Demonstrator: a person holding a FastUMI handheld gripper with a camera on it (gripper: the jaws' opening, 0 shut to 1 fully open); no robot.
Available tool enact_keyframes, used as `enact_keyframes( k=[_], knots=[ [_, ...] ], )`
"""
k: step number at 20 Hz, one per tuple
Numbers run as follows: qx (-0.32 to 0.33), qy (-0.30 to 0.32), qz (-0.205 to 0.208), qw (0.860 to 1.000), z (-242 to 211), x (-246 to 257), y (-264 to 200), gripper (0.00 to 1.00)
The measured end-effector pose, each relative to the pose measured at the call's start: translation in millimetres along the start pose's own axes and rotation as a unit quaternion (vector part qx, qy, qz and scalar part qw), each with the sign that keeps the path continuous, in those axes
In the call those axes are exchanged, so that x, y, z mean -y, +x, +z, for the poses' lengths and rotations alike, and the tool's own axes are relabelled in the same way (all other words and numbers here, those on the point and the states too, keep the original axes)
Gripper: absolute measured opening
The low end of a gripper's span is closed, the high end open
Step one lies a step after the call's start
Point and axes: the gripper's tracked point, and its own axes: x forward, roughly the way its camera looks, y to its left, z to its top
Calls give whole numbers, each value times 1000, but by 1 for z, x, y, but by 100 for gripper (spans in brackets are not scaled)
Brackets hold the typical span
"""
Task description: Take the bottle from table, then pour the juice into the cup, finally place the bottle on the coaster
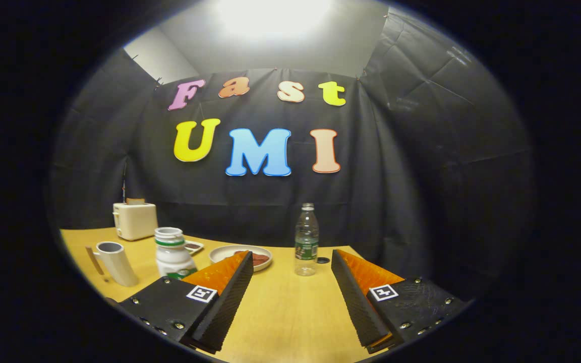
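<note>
Gripper (290, 272): held above the near part of the worktop, its two fingers spread wide apart, nothing gripped between them.
Bottle (306, 240): a clear plastic bottle with a green label is seen standing upright on the worktop, beyond the fingers and in the gap between them, nearer the right finger; no cap is seen on its neck; it is untouched by either finger.
Small dark disc (323, 260): lies flat on the worktop just beside the bottle's base, on its right; whether it is a cap or a coaster cannot be told.
Cup (114, 262): a pale mug with a handle is seen standing upright, well to the left of the bottle, beyond the left finger.
White jar (172, 252): stands upright with a green band below its neck, just behind the left finger, between the cup and the plate.
Plate (220, 252): a shallow white plate with something dark red on it is partly hidden by the left fingertip.
Small dish (193, 246): rests behind the jar.
Toaster (134, 220): a cream toaster is set at the far left against the booth wall.
Worktop (285, 312): light wood.
</note>
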Motion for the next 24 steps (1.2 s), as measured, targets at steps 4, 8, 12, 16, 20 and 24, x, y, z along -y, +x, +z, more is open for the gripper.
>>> enact_keyframes(
  k=[4,8,12,16,20,24],
  knots=[
    [-7,-9,35,999,-1,-39,-13,94],
    [-14,-10,80,997,-16,-86,-20,94],
    [-30,-19,101,994,-40,-110,-5,94],
    [-53,-24,107,993,-60,-123,11,94],
    [-74,-10,99,992,-76,-126,27,95],
    [-91,-9,84,992,-88,-121,35,90]
  ],
)
